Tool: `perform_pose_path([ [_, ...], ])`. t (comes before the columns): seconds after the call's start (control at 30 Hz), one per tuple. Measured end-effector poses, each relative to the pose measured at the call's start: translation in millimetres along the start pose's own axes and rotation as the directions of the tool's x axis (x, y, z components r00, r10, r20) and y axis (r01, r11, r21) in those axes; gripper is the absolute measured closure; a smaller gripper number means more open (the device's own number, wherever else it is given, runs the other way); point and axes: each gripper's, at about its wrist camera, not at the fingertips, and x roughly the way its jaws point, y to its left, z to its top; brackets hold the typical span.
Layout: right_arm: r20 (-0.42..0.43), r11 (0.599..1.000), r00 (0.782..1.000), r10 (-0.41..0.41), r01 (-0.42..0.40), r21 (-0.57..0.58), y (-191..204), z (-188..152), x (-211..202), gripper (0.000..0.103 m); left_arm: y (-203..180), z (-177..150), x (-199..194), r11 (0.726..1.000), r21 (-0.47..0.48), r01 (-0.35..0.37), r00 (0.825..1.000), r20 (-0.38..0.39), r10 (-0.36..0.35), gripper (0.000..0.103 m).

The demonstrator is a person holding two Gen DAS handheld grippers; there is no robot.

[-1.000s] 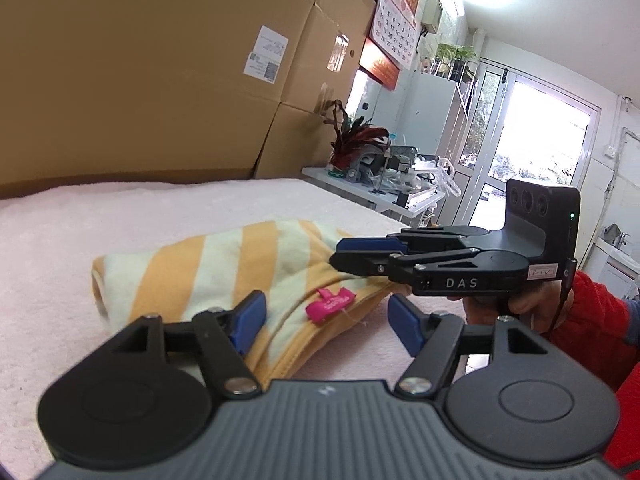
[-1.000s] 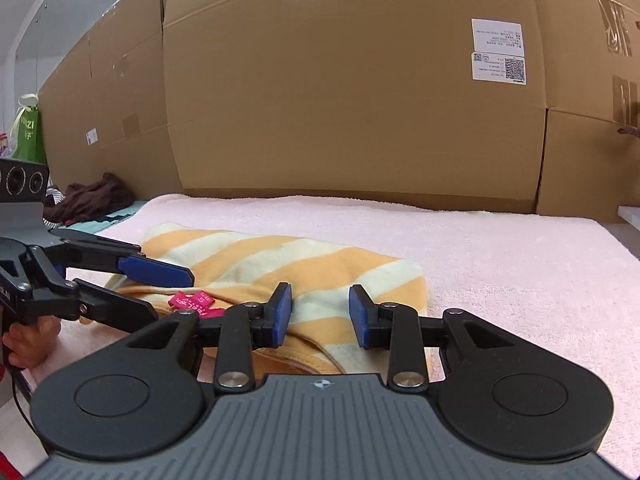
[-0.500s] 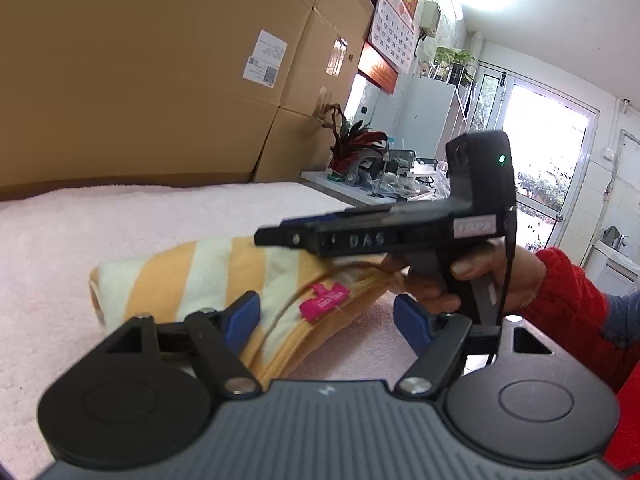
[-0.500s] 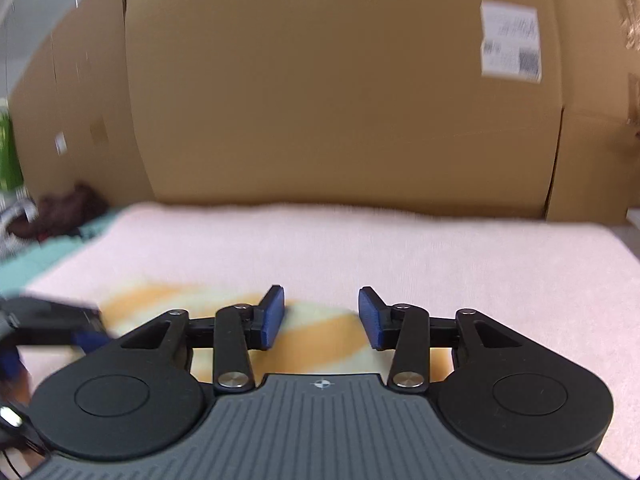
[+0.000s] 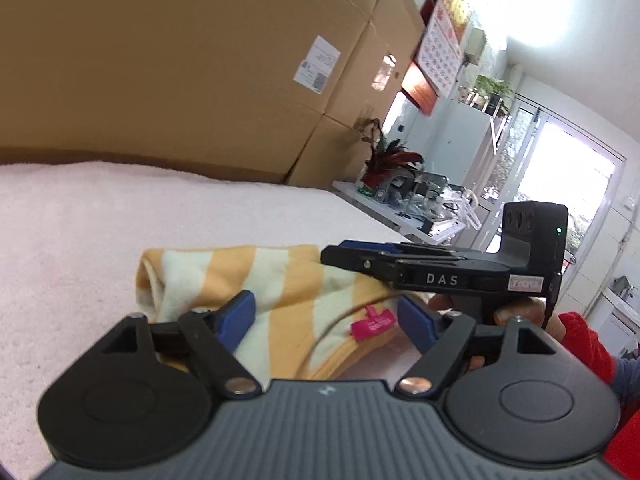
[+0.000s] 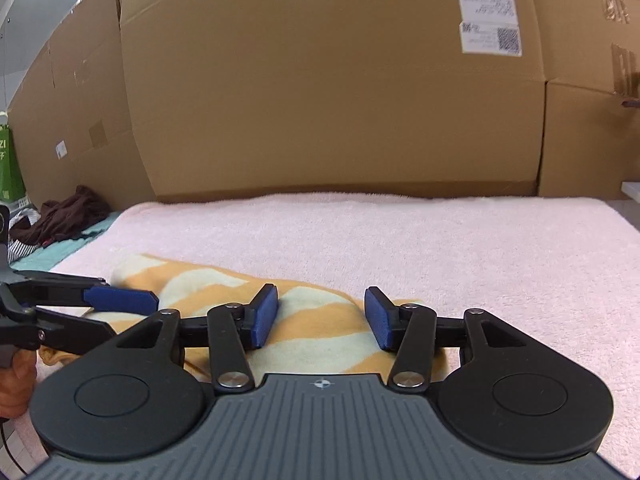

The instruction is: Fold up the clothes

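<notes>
— What's nearest you, standing there?

— The two grippers, both low over a folded striped garment [image 6: 304, 320], yellow and cream, lying on a pale pink towel [image 6: 460, 248] that covers the tabletop. The left gripper [image 5: 326, 314] has its jaws spread wide and still opening; the garment's near edge, with a small pink tag [image 5: 373, 326] sewn to it, shows in the gap, but the blue pads press on nothing.

— And the other one?

— The right gripper [image 6: 320, 316] sits over the garment's right end, jaws also opening, the cloth lying under the gap rather than pinched. So both are released. From the left camera the right gripper shows side-on just above the garment, held by a hand [image 5: 504, 312] in a red sleeve [image 5: 584, 344].

— What lies beyond the garment?

— More bare towel, then a wall of big cardboard boxes [image 6: 320, 80] with white shipping labels [image 6: 490, 20]. To the garment's left, past the towel's edge, a heap of dark clothes [image 6: 64, 216] on something teal. To its right, a white side table with a red-leaved plant [image 5: 390, 164], a calendar [image 5: 444, 52] on the wall above, and a bright glass door [image 5: 560, 184] farthest off.
</notes>
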Motion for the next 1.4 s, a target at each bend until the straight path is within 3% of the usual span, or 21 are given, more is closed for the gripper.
perform_pose_path([
  [0.17,0.109,0.994,0.993,0.035,-0.046,0.099,-17,-10,-35,0.052,-3,0,2,1.000,0.024,0.003,1.000,-0.006,-0.003,0.016],
  [0.37,0.053,0.997,0.999,-0.009,0.013,-0.078,-9,-38,-44,0.051,-10,-5,-8,0.999,0.054,-0.004,1.000,0.006,0.004,0.017],
  [0.47,0.025,1.000,1.000,0.015,-0.016,0.027,-21,-37,-41,0.048,-14,-12,-27,0.999,0.026,0.023,0.999,0.029,-0.024,0.017],
  [0.57,0.017,0.992,0.999,0.043,-0.045,0.122,-33,-42,-35,0.037,-16,-21,-42,1.000,-0.001,-0.025,0.999,0.034,0.025,0.017],
  [0.67,0.011,0.963,0.995,0.095,-0.095,0.251,-46,-46,-32,0.036,-13,-27,-62,0.997,-0.052,-0.053,0.996,0.069,0.056,0.016],
  [0.77,0.000,0.968,0.994,0.111,-0.108,0.226,-44,-46,-35,0.036,1,-29,-77,0.985,-0.134,-0.108,0.986,0.111,0.123,0.012],
  [0.83,-0.012,0.968,0.993,0.120,-0.114,0.223,-43,-46,-36,0.036,16,-30,-84,0.967,-0.210,-0.145,0.978,0.116,0.172,0.012],
  [0.97,-0.022,0.963,0.991,0.129,-0.120,0.239,-44,-46,-33,0.036,48,-32,-77,0.908,-0.402,-0.118,0.982,0.086,0.165,0.016],
  [1.07,-0.015,0.965,0.992,0.126,-0.119,0.235,-43,-47,-33,0.036,51,-31,-66,0.899,-0.417,-0.130,0.982,0.070,0.175,0.017],
  [1.13,-0.010,0.966,0.992,0.125,-0.120,0.230,-44,-48,-34,0.036,46,-28,-58,0.908,-0.387,-0.158,0.979,0.059,0.196,0.017],
  [1.27,-0.014,0.972,0.991,0.135,-0.129,0.196,-48,-47,-40,0.035,29,-20,-54,0.910,-0.289,-0.297,0.943,0.059,0.327,0.016],
  [1.33,0.018,0.982,0.995,0.098,-0.100,0.161,-51,-43,-51,0.035,19,-15,-67,0.886,-0.250,-0.391,0.897,0.113,0.428,0.018],
  [1.37,0.057,0.982,0.995,0.087,-0.095,0.162,-52,-39,-57,0.038,13,-11,-73,0.879,-0.236,-0.413,0.878,0.151,0.453,0.021],
  [1.4,0.097,0.982,0.992,0.075,-0.091,0.163,-53,-35,-64,0.051,6,-6,-77,0.887,-0.221,-0.405,0.872,0.200,0.448,0.023],
])
